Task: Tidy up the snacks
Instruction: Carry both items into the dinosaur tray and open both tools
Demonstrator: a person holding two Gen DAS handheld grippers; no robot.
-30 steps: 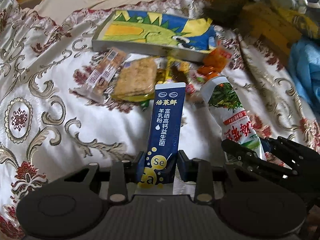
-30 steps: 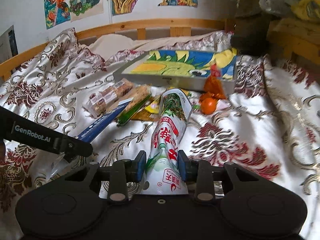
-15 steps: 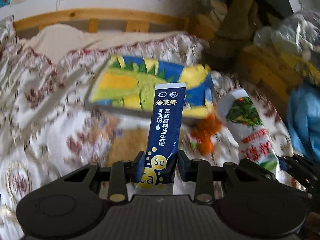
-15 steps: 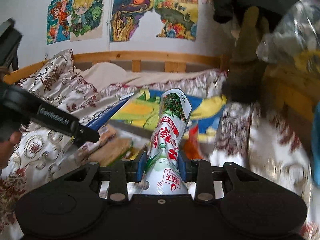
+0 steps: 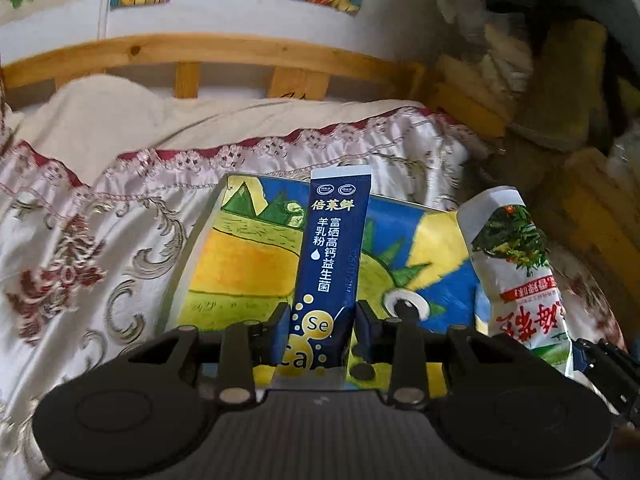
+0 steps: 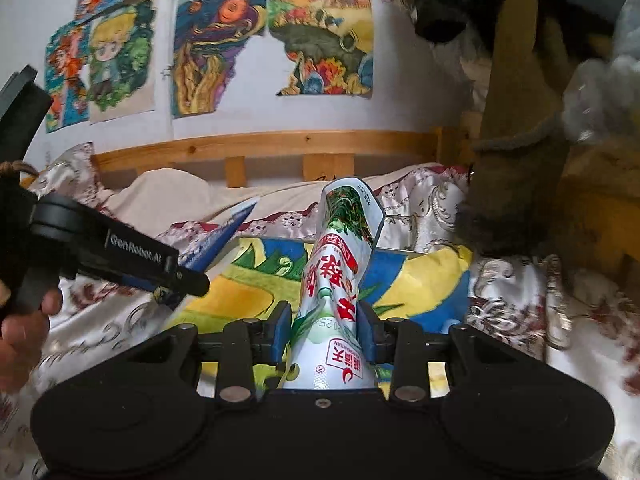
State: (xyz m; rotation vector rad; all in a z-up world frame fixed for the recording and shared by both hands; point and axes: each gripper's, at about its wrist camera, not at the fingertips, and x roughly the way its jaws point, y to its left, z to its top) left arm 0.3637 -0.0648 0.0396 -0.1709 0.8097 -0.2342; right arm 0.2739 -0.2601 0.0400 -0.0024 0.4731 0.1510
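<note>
Transport step: my left tongs (image 5: 322,330) grip blue sachet (image 5: 332,256), right tongs (image 6: 324,330) grip white packet (image 6: 340,280); next, lower both onto painted box (image 5: 248,256).

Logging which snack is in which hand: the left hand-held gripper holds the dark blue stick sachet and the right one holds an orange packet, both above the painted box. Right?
Not quite. The right hand-held gripper holds a white and green packet with red characters, not an orange one, as the right wrist view shows. The left hand-held gripper does hold the dark blue stick sachet, above the painted box.
</note>
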